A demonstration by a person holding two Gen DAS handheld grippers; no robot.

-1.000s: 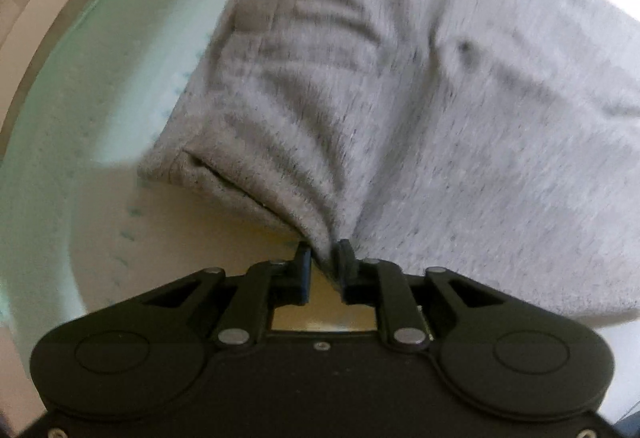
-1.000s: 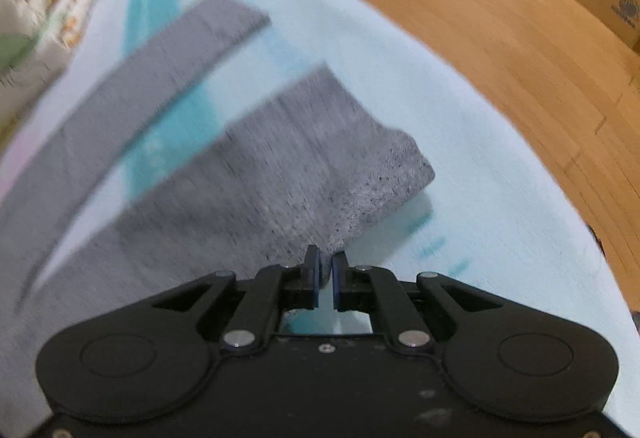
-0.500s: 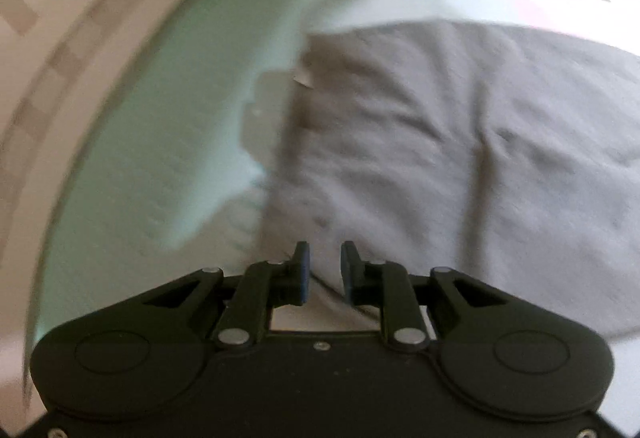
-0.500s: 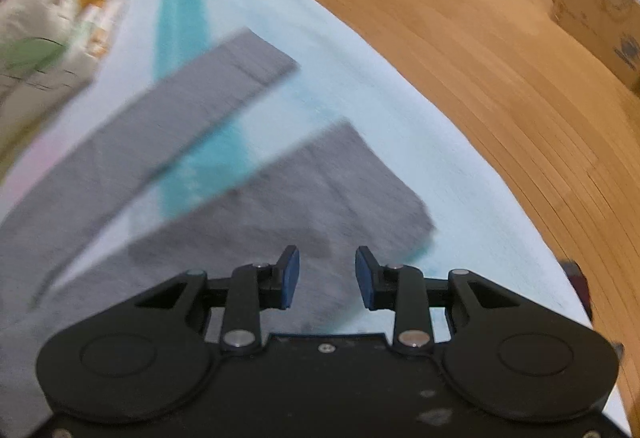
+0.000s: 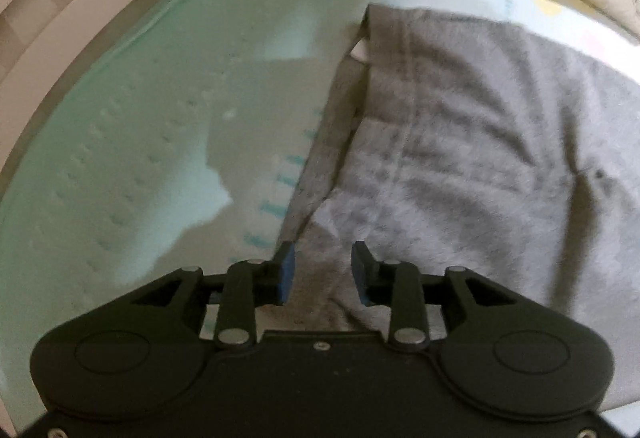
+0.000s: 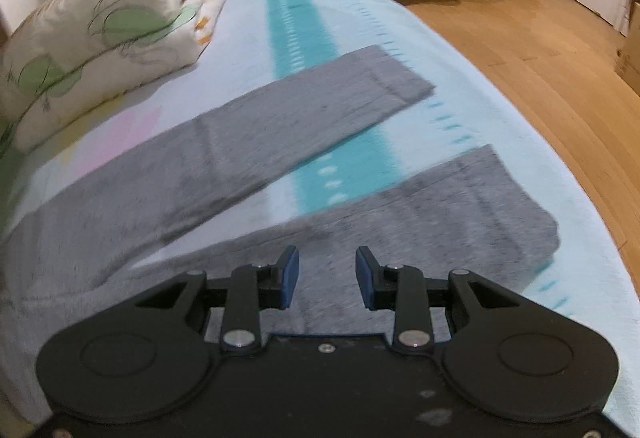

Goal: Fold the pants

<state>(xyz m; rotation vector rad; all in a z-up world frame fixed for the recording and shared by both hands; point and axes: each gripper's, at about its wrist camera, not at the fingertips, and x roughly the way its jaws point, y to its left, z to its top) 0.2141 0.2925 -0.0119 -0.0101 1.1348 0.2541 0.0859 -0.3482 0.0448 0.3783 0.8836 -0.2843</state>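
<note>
1. Since a second ago, both grippers have let go of the grey knit pants (image 5: 472,142): the left gripper (image 5: 322,266) was then pinching a bunched corner of cloth near the waistband, and the right gripper (image 6: 327,270) was shut on the edge of the nearer leg.
2. Now the left gripper's jaws have just been opening; they stand apart above the waist end of the pants, with grey cloth seen lying below the gap but no pad pressing on it.
3. Its blue pads (image 5: 286,274) are clear of the fabric.
4. From the left wrist view, the waistband edge runs from the upper middle down toward the jaws, with a small white tag showing at the top corner.
5. On the right, the jaws have also come apart and hold nothing; they hover over the nearer pant leg (image 6: 440,214).
6. The pants lie spread flat on a pale aqua bedsheet with a teal stripe (image 6: 292,26), the two legs splayed apart with the stripe showing between them.
7. A farther leg (image 6: 304,110) reaches toward the bed's edge by the wooden floor (image 6: 540,50).
8. Beside the pants, a folded quilt printed with green leaves (image 6: 100,34) rests on the sheet.
</note>
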